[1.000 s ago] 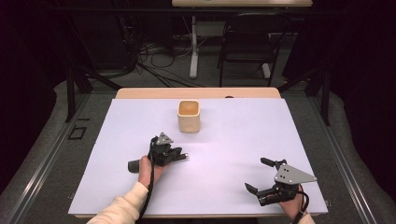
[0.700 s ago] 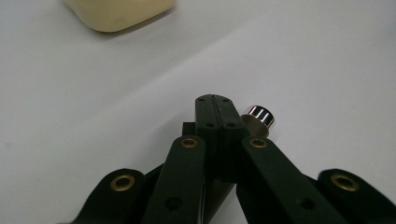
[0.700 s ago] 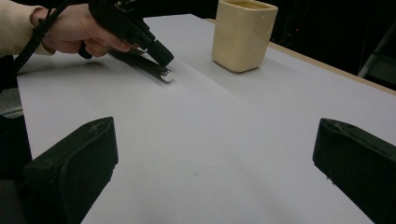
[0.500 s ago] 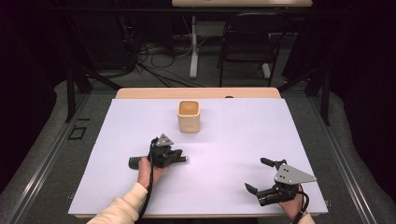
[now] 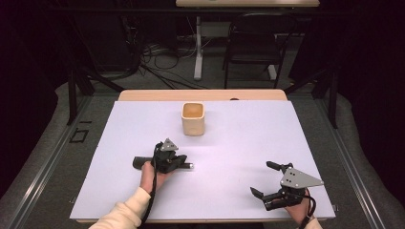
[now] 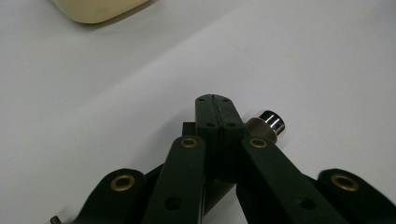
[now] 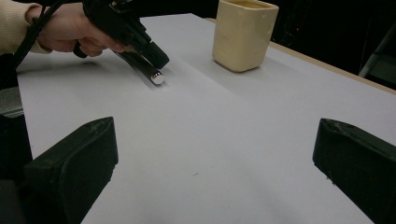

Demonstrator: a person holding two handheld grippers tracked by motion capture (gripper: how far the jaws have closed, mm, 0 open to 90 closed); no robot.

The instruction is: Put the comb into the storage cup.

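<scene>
- Just below the centre of the desk, toward 7 o'clock, the left gripper sits where it was a second ago. We see no shift in it, in the right gripper or in anything on the desk.
- The left jaws are pressed flat together, tip to tip, with only a thin seam between them and nothing caught in it.
- The right gripper rests at 5 o'clock on the desk, its jaws spread wide and empty.
- We read this as a pause. The work appears to centre on the small metal cylinder, and it is not yet gripped or lifted.
- The cylinder lies low on the desk, right against the outer side of the shut left jaws, and pokes out past them toward 3 o'clock.
- It is short and round, with a dull brownish barrel and a bright chrome end cap. How far it runs back under the jaws we cannot tell.
- A beige cup stands upright at 12 o'clock, well apart from the cylinder.
</scene>
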